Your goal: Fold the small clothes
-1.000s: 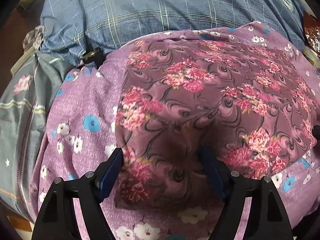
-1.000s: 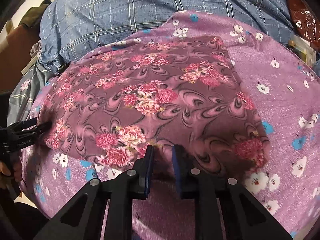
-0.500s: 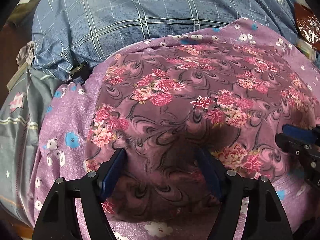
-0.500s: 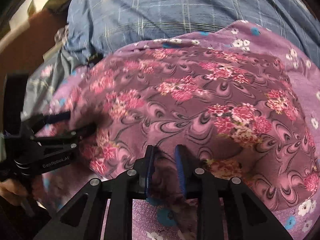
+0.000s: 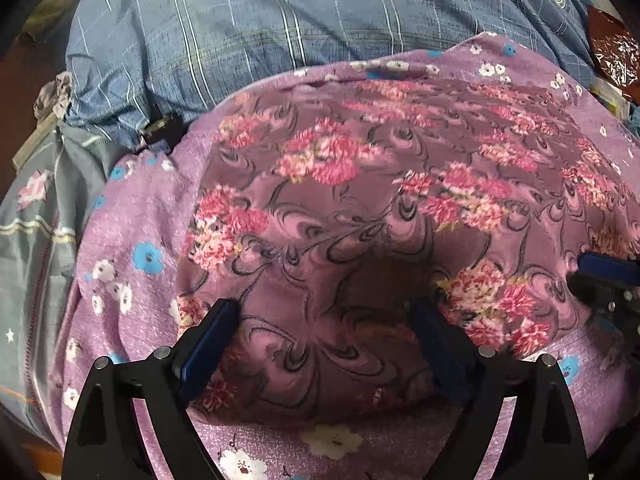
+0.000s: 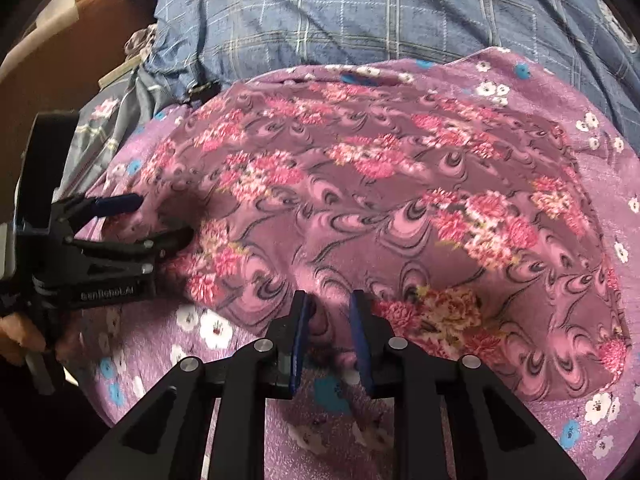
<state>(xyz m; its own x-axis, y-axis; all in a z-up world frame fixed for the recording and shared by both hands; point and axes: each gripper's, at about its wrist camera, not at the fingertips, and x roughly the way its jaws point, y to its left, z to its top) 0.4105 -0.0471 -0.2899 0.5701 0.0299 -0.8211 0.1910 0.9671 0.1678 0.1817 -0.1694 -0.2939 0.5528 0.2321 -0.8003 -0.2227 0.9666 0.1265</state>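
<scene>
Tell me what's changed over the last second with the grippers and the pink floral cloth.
The right gripper, shut on the pink floral cloth, slid along its near edge toward the left gripper. The left gripper stayed wide open over the cloth. The purple sheet underneath looks unmoved.

A bed fills both views, covered by a lilac sheet (image 5: 132, 216) printed with white and blue flowers. Behind it lies a blue checked quilt (image 5: 280, 20). At the left hangs grey bedding (image 5: 36, 216) with a pink flower. A brown wooden panel (image 6: 80, 60) shows beyond it.
</scene>
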